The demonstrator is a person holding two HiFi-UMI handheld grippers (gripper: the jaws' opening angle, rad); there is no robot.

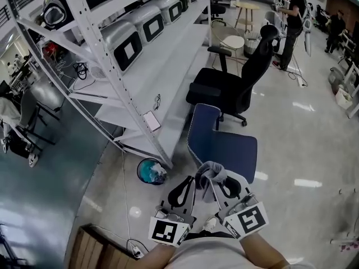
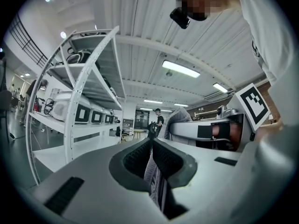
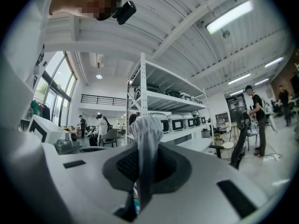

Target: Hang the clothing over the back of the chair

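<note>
A bunch of grey clothing (image 1: 211, 174) is shown at the lower middle of the head view, held up between two hand-held grippers. The left hand-held gripper (image 1: 186, 187) is closed narrowly on a fold of the fabric, which is pinched between its dark pads. The right hand-held gripper (image 1: 226, 186) is likewise almost shut, on a grey tuft that stands up above its jaws. Both are pointed roughly level. How much cloth hangs beneath them cannot be told.

Just beyond the clothing, at 12 o'clock, a blue chair (image 1: 230, 150) is set on the pale floor (image 1: 303, 144), with its chair back (image 1: 203, 125) at about 11 o'clock. Nothing is draped on it yet. Farther off, toward 1 o'clock, a black office chair (image 1: 235, 86) is seen. A white shelving rack (image 1: 140, 66) fills 10 to 11 o'clock, and a teal bin (image 1: 151, 171) sits at 9 o'clock by the rack's foot.

Several risks are judged from here. Only small pinches of cloth are held, so the fabric could be pulled free if the hidden lower part were snagged on the seat. The clothing is bunched, not spread; if it were released that way, it could slide off the chair back onto the seat or floor. If it were let go short of the top edge, it would be dropped in front. The light chair could also be nudged away.
</note>
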